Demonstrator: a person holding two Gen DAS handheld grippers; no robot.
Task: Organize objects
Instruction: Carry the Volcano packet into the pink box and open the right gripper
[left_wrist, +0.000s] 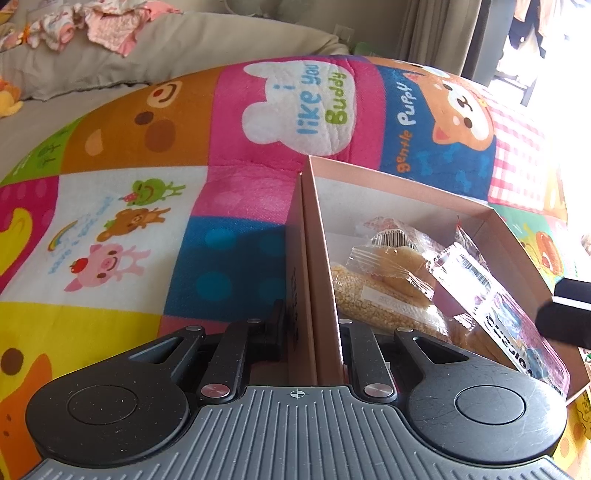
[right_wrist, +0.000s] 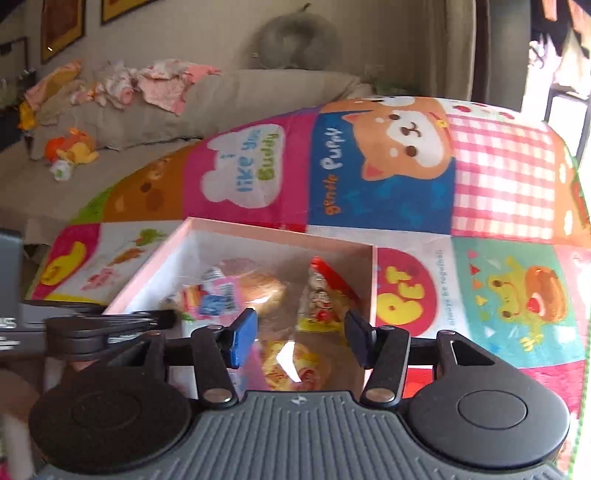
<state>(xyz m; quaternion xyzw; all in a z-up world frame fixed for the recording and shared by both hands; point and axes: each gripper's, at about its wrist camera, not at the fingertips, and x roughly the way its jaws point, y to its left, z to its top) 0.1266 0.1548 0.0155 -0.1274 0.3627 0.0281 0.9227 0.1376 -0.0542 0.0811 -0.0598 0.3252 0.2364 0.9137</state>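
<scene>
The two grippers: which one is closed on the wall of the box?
The left gripper. Its fingers pinch the side wall of the pink box, while the right gripper hangs above the snacks, its jaws apart and holding nothing.

Left gripper (left_wrist: 309, 332) jaws clamped, right gripper (right_wrist: 300, 339) parted

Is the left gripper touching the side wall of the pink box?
Touching. In the left wrist view the left gripper has its jaws closed on the pink box wall, one finger on each side.

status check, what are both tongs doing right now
Left tongs shut on pink box wall. Right tongs open, empty, above snack packets in box. Nothing in the way.
</scene>
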